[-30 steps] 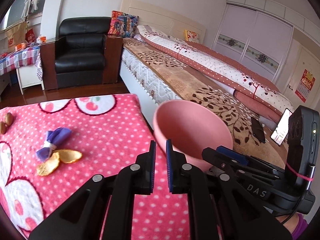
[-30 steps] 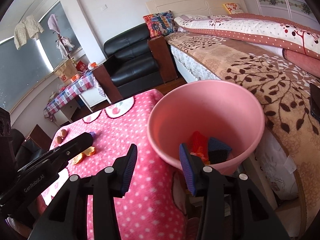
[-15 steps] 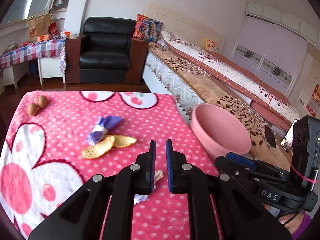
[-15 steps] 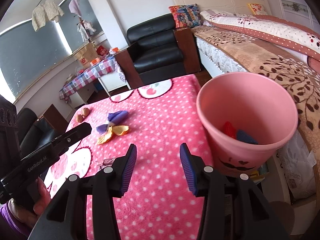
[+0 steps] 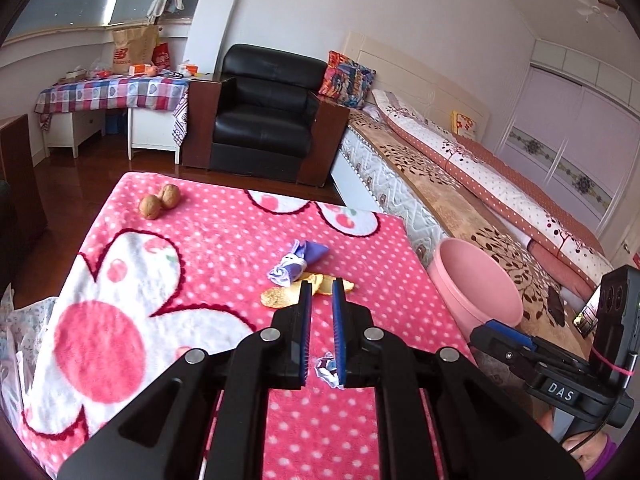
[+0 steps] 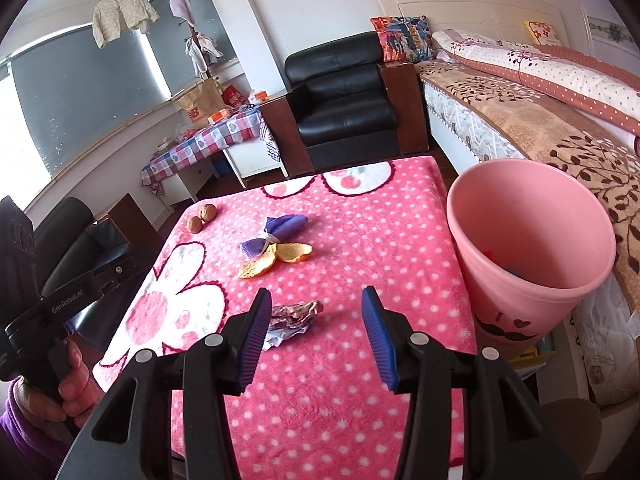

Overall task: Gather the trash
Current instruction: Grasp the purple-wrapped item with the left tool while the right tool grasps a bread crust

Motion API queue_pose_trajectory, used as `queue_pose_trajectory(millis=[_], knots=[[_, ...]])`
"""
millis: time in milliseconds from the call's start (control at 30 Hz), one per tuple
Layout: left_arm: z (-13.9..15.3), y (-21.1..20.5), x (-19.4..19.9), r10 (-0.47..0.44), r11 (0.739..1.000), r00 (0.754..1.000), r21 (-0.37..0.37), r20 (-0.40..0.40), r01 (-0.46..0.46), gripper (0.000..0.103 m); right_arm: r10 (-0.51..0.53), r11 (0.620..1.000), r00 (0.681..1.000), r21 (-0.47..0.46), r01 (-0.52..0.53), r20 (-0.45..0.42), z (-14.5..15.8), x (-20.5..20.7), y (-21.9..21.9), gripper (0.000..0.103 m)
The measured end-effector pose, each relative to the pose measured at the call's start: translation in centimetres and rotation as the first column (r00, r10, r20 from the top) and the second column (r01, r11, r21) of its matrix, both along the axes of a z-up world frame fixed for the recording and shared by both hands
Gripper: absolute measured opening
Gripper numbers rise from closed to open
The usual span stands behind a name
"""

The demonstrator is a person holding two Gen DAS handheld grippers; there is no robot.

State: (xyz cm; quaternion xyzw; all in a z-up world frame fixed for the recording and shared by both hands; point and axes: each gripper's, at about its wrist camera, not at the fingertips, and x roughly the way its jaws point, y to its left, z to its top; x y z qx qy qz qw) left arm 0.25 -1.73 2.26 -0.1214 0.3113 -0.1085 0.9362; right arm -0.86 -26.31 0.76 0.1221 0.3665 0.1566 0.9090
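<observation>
A pink trash bin stands beside the table's right edge, with red and blue scraps inside; it also shows in the left wrist view. On the pink polka-dot cloth lie a crumpled foil wrapper, orange peels, a purple wrapper and two walnuts. My right gripper is open above the cloth, the foil wrapper by its left finger. My left gripper is nearly shut and empty above the cloth; the foil wrapper peeks between its fingers, with peels and purple wrapper beyond.
A black armchair stands behind the table. A bed runs along the right, close to the bin. A side table with a checked cloth stands at the back left. Wooden floor lies beyond the table's far edge.
Both grippers have drawn back from the bin and swung left over the table. The bin now sits at the right of both views, and the foil wrapper has come into view.
</observation>
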Motion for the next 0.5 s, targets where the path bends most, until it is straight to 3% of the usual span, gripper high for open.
queue_pose_trajectory(millis=[500], knots=[[-1.2, 2.8, 2.0, 0.065, 0.997, 0.997, -0.029, -0.028, -0.066, 0.009, 0.040, 0.999, 0.998, -0.015, -0.041, -0.046, -1.8, 1.3, 1.2, 0.046]])
